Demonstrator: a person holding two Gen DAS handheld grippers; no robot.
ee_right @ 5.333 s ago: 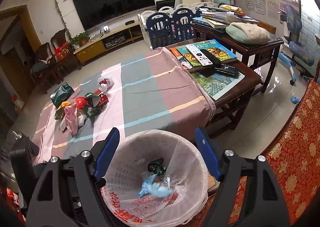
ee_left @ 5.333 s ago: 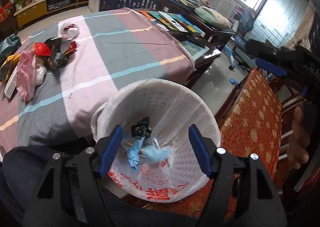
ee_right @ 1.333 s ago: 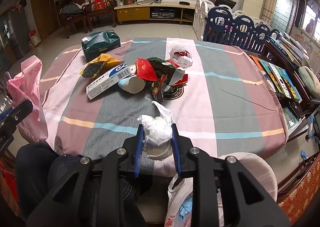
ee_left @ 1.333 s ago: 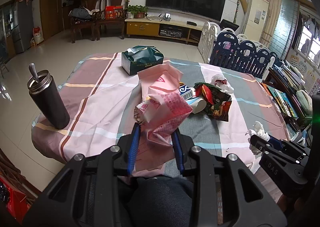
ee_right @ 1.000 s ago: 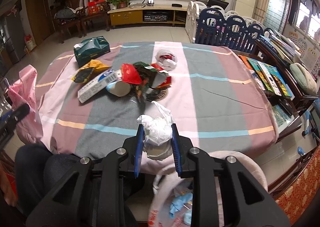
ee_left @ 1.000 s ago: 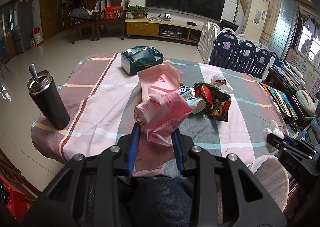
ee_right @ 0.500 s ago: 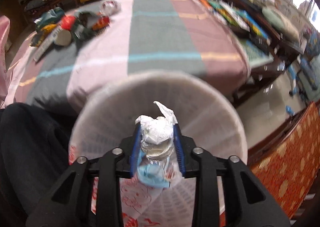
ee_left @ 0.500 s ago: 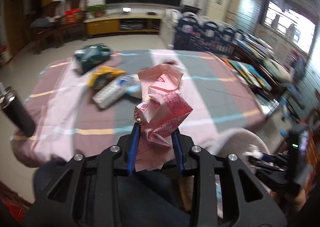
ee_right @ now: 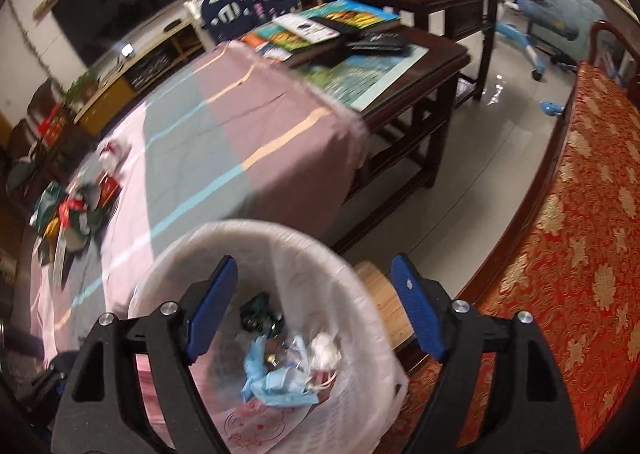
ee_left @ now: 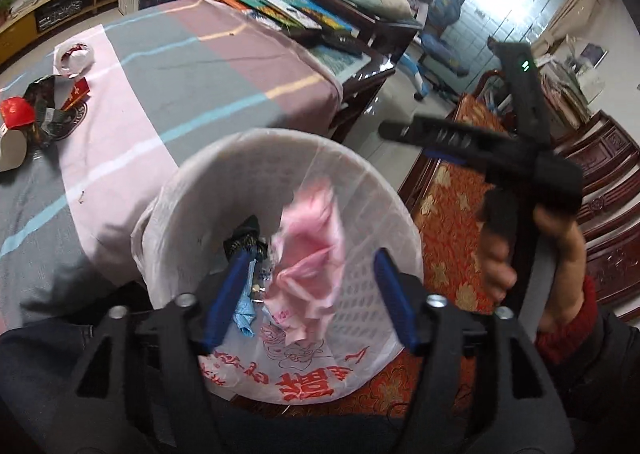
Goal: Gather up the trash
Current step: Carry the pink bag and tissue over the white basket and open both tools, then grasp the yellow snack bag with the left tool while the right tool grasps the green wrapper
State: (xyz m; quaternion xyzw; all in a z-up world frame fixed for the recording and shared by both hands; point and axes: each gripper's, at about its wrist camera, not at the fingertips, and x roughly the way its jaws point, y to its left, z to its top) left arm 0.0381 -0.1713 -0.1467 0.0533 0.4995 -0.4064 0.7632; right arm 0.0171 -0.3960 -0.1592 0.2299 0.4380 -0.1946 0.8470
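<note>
1. The left gripper (ee_left: pixel 308 290), which was pinching the crumpled pink plastic bag (ee_left: pixel 310 254) half a second ago, now has its blue fingers spread wide; the bag sits loose between them, inside the white lined wastebasket (ee_left: pixel 224 173).
2. The right gripper (ee_right: pixel 316 310) has likewise let go: its fingers stand apart, and the white tissue wad (ee_right: pixel 324 346) lies in the basket beside blue scraps (ee_right: pixel 276 378).
3. Remaining wrappers (ee_left: pixel 36 113) stay on the striped tablecloth (ee_left: pixel 192 65).

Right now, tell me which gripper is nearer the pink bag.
Left. The left gripper is open right around the pink bag, over the bin. The right gripper is open, up by the bin's far rim.
</note>
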